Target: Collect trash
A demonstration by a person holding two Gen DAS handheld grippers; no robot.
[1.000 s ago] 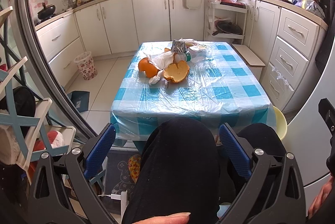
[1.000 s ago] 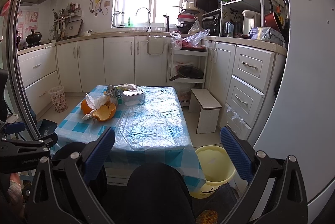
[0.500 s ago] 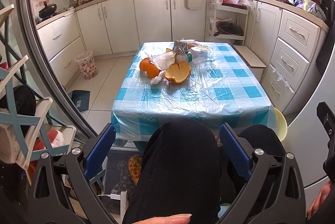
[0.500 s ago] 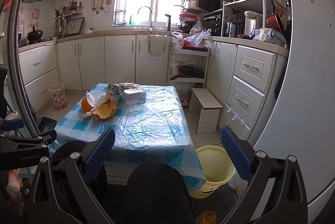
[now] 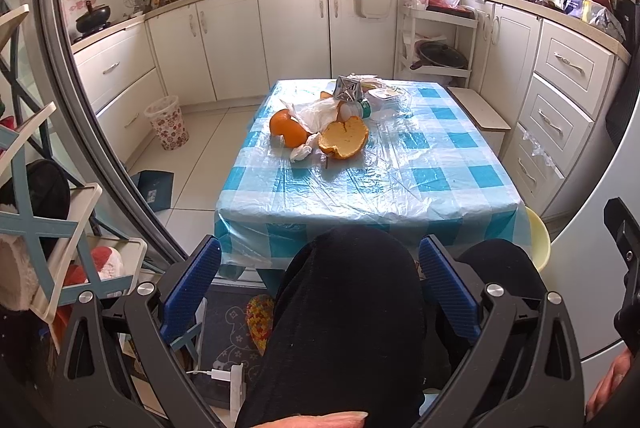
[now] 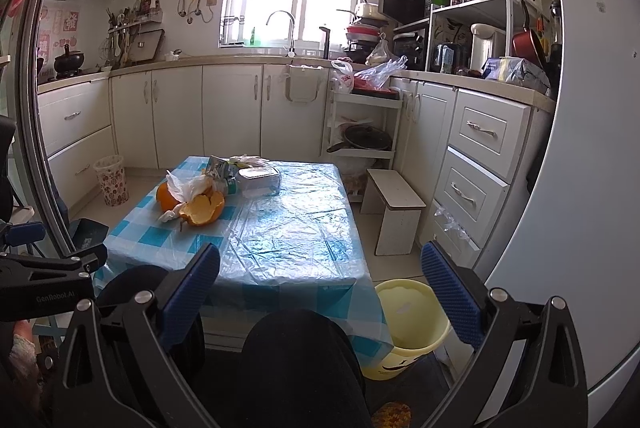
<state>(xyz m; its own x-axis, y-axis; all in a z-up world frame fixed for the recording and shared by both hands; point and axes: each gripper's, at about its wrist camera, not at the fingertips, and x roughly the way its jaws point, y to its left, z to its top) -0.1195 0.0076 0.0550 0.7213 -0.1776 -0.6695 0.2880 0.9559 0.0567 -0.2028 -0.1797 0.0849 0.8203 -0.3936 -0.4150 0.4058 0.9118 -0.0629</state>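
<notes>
Blue-and-white checked tablecloth (image 5: pixel 420 164), orange peel (image 5: pixel 344 138), pale yellow bin (image 6: pixel 408 324), blue gripper pads (image 6: pixel 192 282).

Glossy crinkled plastic table cover (image 5: pixel 400 164), smooth plastic bin (image 6: pixel 412 324)

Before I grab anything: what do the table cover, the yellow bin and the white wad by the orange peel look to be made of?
Table cover: thin clear plastic film over checked cloth, glossy and wrinkled with glare. Yellow bin: smooth moulded plastic, matte sheen. White wad: probably crumpled tissue, soft and dull. Orange peel: pithy rind.
</notes>
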